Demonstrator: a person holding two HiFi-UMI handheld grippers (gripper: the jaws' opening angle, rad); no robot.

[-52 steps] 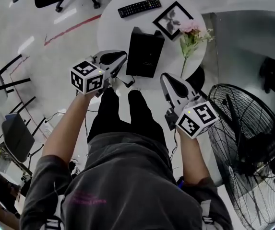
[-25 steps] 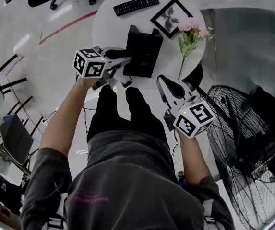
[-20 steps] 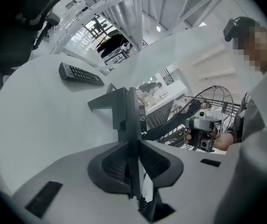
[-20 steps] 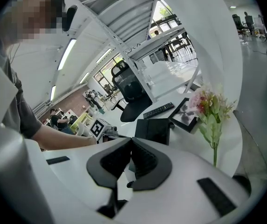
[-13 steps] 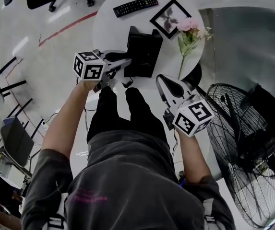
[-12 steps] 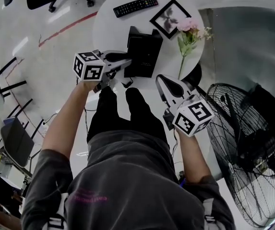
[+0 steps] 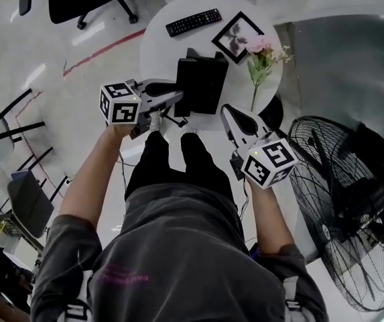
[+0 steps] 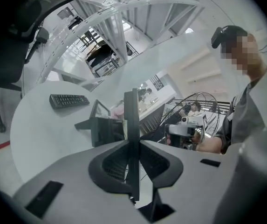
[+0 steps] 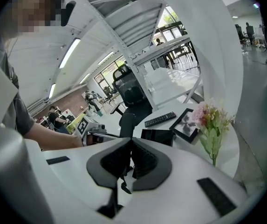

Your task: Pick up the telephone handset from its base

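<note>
The left gripper (image 7: 175,98) is clenched on the black telephone handset (image 8: 132,118) — gripped edge-on, just at the left side of its base (image 7: 205,82) on the round white table (image 7: 157,42). The right gripper (image 7: 232,113) hangs near the table's edge — its 2 jaws together, empty.

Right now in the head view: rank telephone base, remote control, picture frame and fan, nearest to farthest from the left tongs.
1. Telephone base, right beside the left tongs, near side of the table.
2. Remote control and picture frame, far side of the table: too close to call.
3. Fan, off the table, far right.
</note>
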